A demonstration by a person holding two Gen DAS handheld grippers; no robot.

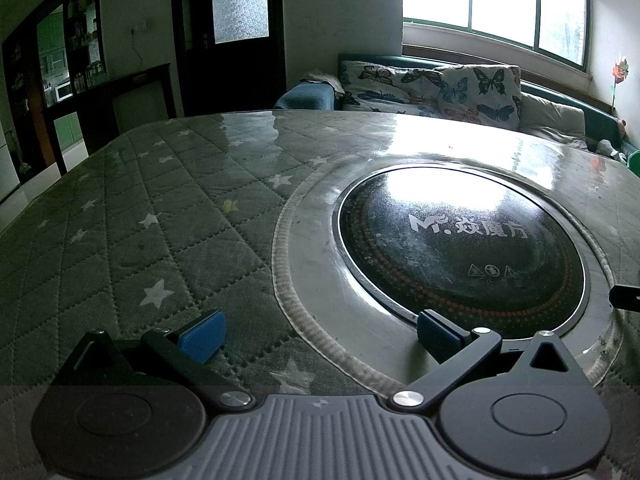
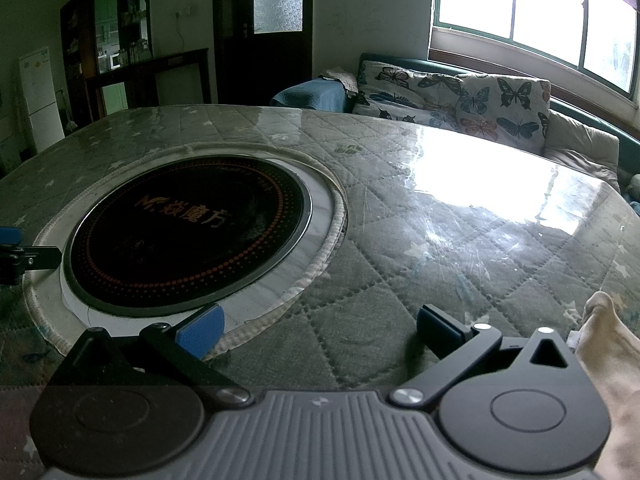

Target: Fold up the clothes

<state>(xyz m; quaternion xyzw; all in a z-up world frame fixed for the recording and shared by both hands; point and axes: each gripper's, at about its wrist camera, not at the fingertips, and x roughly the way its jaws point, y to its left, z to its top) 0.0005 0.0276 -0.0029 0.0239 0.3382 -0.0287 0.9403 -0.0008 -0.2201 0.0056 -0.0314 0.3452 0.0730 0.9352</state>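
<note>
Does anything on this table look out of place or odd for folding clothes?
Yes. A black round cooktop is set into the middle of the quilted table cover. The only cloth in view is a beige piece at the right edge. Both the left gripper and right gripper are open and empty.

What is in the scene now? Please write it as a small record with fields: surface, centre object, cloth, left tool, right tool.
surface: table with quilted star-pattern cover under a clear sheet
centre object: round black cooktop set into the table
cloth: pale fabric at the right edge of the right wrist view, only partly visible
left tool: open, empty, over the cooktop's near rim
right tool: open, empty, not touching the fabric
</note>
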